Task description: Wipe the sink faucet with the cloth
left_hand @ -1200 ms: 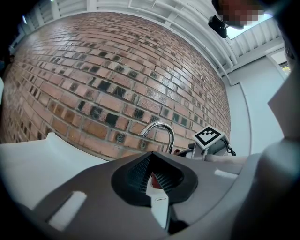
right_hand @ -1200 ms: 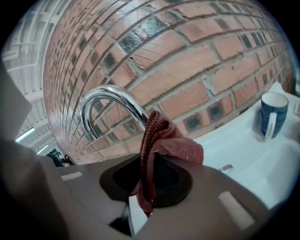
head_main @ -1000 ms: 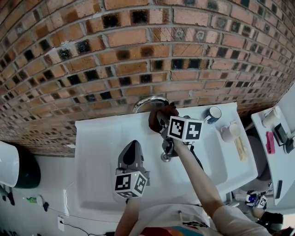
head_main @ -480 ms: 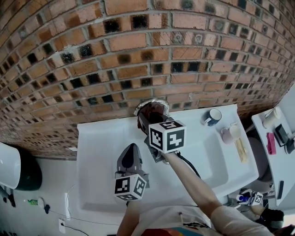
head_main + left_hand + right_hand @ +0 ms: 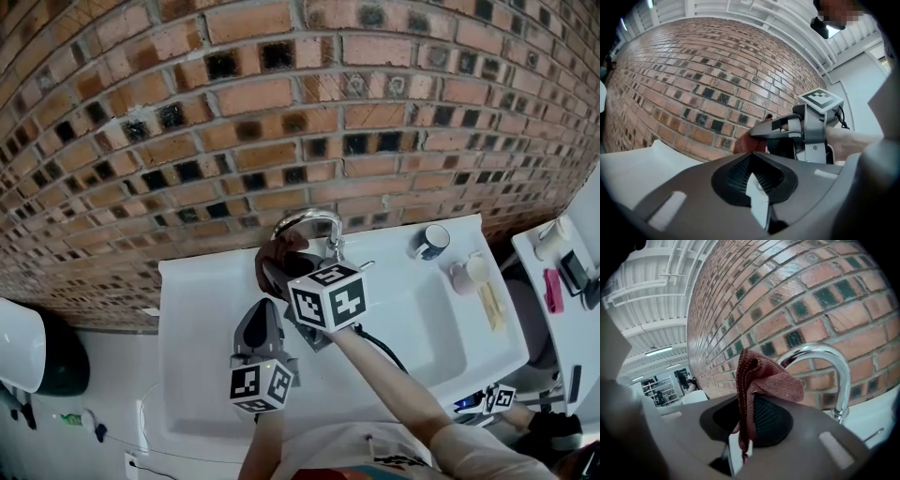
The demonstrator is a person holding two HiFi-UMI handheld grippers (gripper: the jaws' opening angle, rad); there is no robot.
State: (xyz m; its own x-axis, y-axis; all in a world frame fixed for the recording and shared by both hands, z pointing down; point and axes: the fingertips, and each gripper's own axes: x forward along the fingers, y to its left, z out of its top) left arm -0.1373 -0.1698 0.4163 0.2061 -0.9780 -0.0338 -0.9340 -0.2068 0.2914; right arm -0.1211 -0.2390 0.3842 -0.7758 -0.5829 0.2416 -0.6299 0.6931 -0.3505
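The chrome arched faucet (image 5: 309,221) rises at the back of the white sink (image 5: 202,309), against the brick wall. My right gripper (image 5: 279,272) is shut on a dark red-brown cloth (image 5: 277,253), held just left of the spout's arch and close to it. In the right gripper view the cloth (image 5: 761,380) drapes out of the shut right gripper (image 5: 740,437), with the faucet (image 5: 829,364) curving behind it to the right. My left gripper (image 5: 263,323) hovers over the basin, below the right one, shut and empty. In the left gripper view the left gripper (image 5: 757,199) points at the cloth (image 5: 744,143).
A dark mug (image 5: 431,241), a pink cup (image 5: 466,270) and a pale yellow item (image 5: 489,305) stand on the sink's right ledge. The brick wall (image 5: 281,112) rises directly behind the faucet. A dark bin (image 5: 56,352) sits at the far left, a white shelf (image 5: 562,300) at the right.
My right gripper has carried the cloth leftward, from the faucet's front right side to left of the spout, baring the arch. The left gripper has barely shifted.
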